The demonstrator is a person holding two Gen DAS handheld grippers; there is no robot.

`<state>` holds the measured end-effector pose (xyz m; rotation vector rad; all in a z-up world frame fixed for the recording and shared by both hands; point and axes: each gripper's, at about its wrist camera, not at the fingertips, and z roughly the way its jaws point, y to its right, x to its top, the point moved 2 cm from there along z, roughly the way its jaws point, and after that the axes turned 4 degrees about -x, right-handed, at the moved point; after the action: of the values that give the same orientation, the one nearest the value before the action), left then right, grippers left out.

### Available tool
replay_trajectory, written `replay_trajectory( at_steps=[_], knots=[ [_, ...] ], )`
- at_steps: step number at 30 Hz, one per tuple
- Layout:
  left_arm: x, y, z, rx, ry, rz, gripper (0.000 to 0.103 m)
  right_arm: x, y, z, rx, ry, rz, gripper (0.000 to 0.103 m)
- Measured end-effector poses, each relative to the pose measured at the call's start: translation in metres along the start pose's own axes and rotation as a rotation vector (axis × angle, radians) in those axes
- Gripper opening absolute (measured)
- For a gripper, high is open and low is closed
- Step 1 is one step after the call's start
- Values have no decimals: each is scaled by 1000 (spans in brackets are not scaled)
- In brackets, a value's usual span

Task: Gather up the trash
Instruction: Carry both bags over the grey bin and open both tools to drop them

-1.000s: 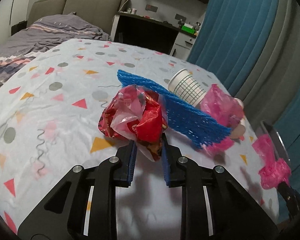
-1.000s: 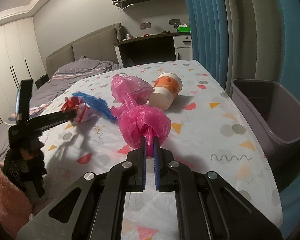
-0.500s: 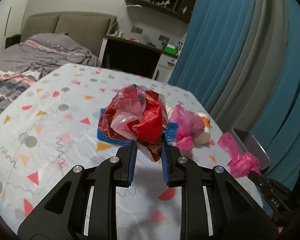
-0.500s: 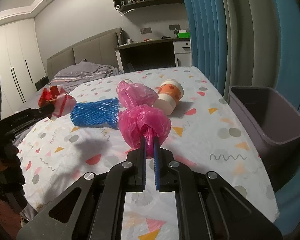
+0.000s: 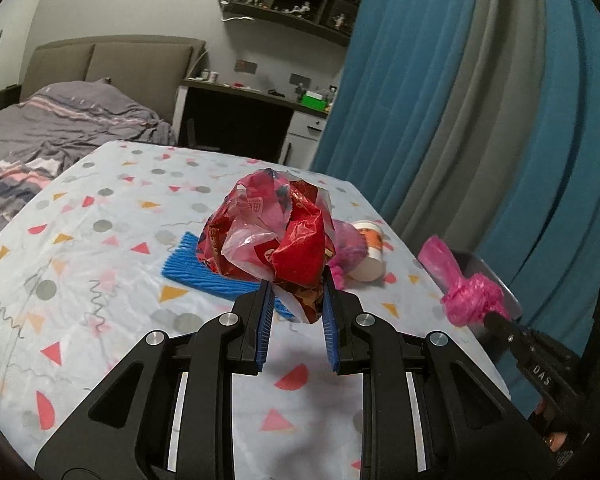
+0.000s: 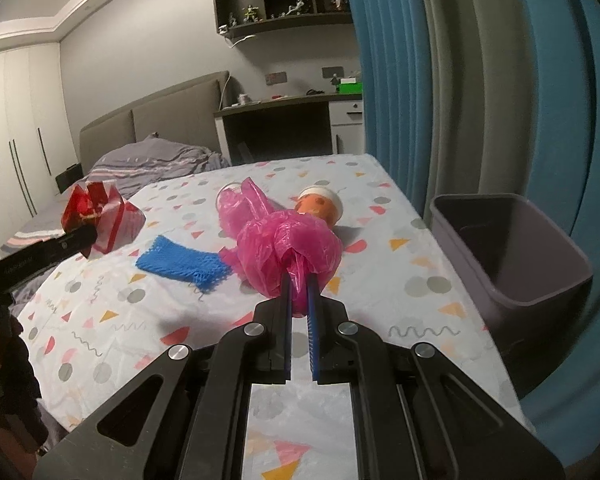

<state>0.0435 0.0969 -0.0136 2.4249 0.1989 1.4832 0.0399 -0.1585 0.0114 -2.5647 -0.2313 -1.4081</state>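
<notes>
At the far left, a bed [image 6: 148, 160] with a grey striped blanket is lying beyond the table [image 6: 380, 280], whose cloth is showing coloured triangles and dots. The left gripper [image 5: 296, 284] is clenching a crumpled red wrapper [image 5: 276, 232], pads pressing its lower folds, and is holding it up clear of the cloth at the left side of the table; in the right wrist view the same wrapper [image 6: 104, 216] is hanging off that gripper's tip, left of everything else. Just right of it, a blue mesh net [image 6: 184, 260] is lying flat on the cloth. Further right, a pink plastic bag [image 6: 244, 208] is resting on the table, touching an orange paper cup [image 6: 320, 208] that is lying on its side at the far side. Nearer, the right gripper [image 6: 299, 280] is pinching a second pink bag bundle [image 6: 288, 248], jaws almost together on the thin plastic, holding it above the table's middle. At the right edge, a grey bin [image 6: 512, 252] is standing open beside the table, before blue and grey curtains [image 6: 500, 80].
</notes>
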Motion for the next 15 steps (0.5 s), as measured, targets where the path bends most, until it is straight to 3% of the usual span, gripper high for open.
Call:
replay_trajectory(
  at_steps=[15],
  knots=[
    [2, 54, 25, -80, -16, 86, 21, 9, 40, -11, -43, 58, 46, 8]
  ],
)
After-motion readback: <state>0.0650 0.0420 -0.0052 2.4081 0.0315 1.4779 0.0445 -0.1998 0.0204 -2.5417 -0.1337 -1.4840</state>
